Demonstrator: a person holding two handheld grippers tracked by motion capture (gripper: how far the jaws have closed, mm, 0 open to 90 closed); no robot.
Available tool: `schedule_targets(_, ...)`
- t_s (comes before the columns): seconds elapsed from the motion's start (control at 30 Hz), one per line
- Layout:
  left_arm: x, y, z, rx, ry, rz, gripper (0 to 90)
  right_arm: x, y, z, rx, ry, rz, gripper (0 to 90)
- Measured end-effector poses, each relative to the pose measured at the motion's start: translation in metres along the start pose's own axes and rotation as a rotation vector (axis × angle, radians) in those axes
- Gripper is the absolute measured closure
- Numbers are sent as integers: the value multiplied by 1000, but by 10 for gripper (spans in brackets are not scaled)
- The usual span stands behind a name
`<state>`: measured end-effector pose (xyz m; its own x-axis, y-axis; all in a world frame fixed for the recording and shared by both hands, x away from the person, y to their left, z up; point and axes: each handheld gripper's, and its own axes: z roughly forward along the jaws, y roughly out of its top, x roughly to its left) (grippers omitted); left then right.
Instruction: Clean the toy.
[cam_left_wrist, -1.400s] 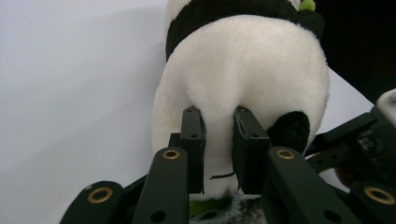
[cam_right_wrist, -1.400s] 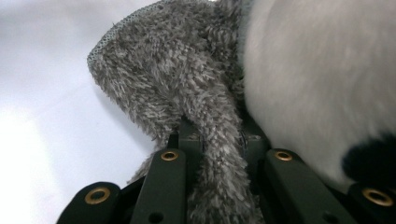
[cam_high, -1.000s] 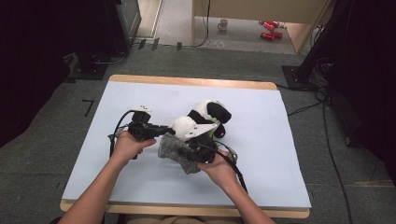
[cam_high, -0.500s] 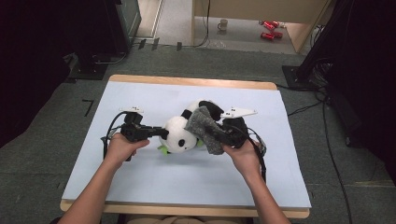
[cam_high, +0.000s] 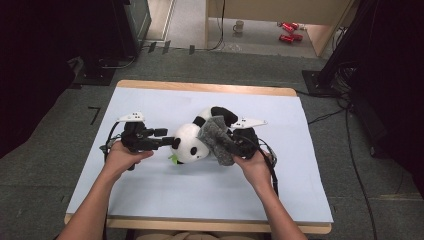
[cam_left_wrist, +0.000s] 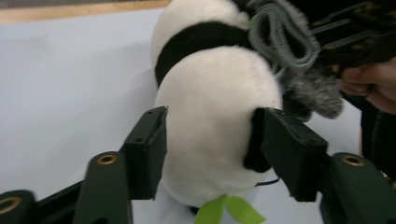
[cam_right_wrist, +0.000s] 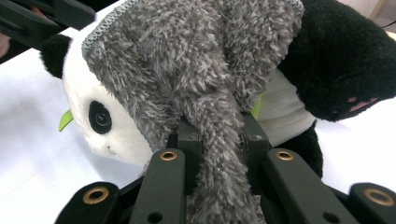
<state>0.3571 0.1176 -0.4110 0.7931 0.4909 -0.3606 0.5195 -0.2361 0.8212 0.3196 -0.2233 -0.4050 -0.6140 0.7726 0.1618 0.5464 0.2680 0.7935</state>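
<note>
Panda head between the left jaws; grey cloth pinched in the right jaws.

Left gripper (cam_left_wrist: 210, 154): jaws have just been opening and now stand apart, one on each side of the plush panda (cam_left_wrist: 215, 121), right against the head's fur (no squeeze visible). Right gripper (cam_right_wrist: 219, 154): jaws clamped together on a fold of the grey fleece cloth (cam_right_wrist: 196, 70), which drapes over the panda's head and back. Panda lies on its side mid-surface (cam_high: 150, 200), white head, black ears, limbs and eye patch, green tag at the neck.
</note>
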Motion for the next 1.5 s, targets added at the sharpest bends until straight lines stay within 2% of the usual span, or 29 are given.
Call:
schedule_targets(0.07, -5, 2, 3, 15, -19, 7, 350, 0, 0, 0, -1, 0, 4, 762)
schedule_targets(0.1, -8, 2, 6, 32, -13, 10, 326, 0, 0, 1, -2, -1, 2, 761)
schedule_targets(0.2, -12, -1, 23, 110, 32, 15, 321, 0, 0, 1, -2, -1, 3, 761)
schedule_targets(0.27, -14, -4, 32, 108, 57, 44, 320, 0, 1, 1, -1, 3, 7, 760)
schedule_targets(0.3, -12, -6, 33, 91, 63, 59, 366, -2, 2, 0, -4, 6, 13, 757)
schedule_targets(0.33, -12, -6, 33, 91, 63, 59, 416, -3, 2, -2, -9, 10, 18, 755)
schedule_targets(0.37, -8, -7, 32, 87, 91, 60, 468, -5, 2, -4, -9, 14, 30, 756)
schedule_targets(0.4, -8, -7, 32, 87, 91, 60, 515, -5, 2, -4, -9, 14, 30, 756)
schedule_targets(0.43, -6, -8, 30, 88, 98, 41, 515, -7, 3, -5, -5, 13, 35, 756)
schedule_targets(0.47, -2, -9, 27, 86, 103, 20, 596, -14, 2, -9, -1, -4, 43, 758)
schedule_targets(0.53, 5, -10, 23, 87, 108, -27, 629, -18, 2, -11, -1, -9, 57, 758)
schedule_targets(0.57, 11, -10, 19, 88, 116, -58, 672, -26, 1, -17, -10, -29, 77, 759)
schedule_targets(0.6, 11, -10, 19, 88, 116, -58, 681, -26, 1, -17, -10, -29, 77, 759)
schedule_targets(0.63, 14, -10, 18, 84, 120, -73, 693, -34, 0, -23, -21, -47, 94, 758)
schedule_targets(0.67, 17, -11, 16, 78, 122, -84, 693, -34, 0, -23, -21, -47, 94, 758)
schedule_targets(0.77, 26, -12, 8, 65, 131, -116, 708, -49, -3, -31, -33, -85, 122, 758)
schedule_targets(0.8, 30, -13, 5, 57, 142, -125, 708, -55, -5, -33, -32, -98, 133, 758)
schedule_targets(0.83, 34, -14, 1, 52, 139, -142, 709, -67, -10, -34, -19, -129, 150, 758)
schedule_targets(0.87, 37, -15, -2, 50, 143, -148, 709, -67, -10, -34, -19, -129, 150, 758)
schedule_targets(0.9, 41, -16, -4, 50, 145, -158, 708, -78, -17, -33, -7, -140, 185, 757)
schedule_targets(0.97, 46, -17, -8, 45, 150, -172, 707, -83, -20, -31, -7, -137, 195, 757)
schedule_targets(1.0, 52, -19, -11, 36, 151, -190, 704, -92, -27, -26, 19, -147, 198, 757)
schedule_targets(1.07, 54, -20, -11, 32, 155, -198, 698, -96, -30, -23, 32, -153, 212, 757)
schedule_targets(1.1, 59, -23, -12, 23, 155, -208, 689, -104, -35, -17, 58, -162, 235, 755)
schedule_targets(1.27, 67, -25, -11, 5, 147, -238, 672, -110, -42, -6, 107, -176, 245, 751)
schedule_targets(1.33, 70, -26, -12, -5, 132, -233, 636, -111, -44, -1, 136, -186, 235, 745)
schedule_targets(1.37, 72, -27, -14, -18, 127, -227, 585, -111, -45, 3, 154, -194, 234, 741)
schedule_targets(1.47, 74, -28, -16, -25, 130, -212, 510, -111, -47, 7, 169, -197, 232, 731)
schedule_targets(1.5, 75, -29, -18, -30, 138, -199, 510, -111, -49, 10, 180, -199, 226, 721)
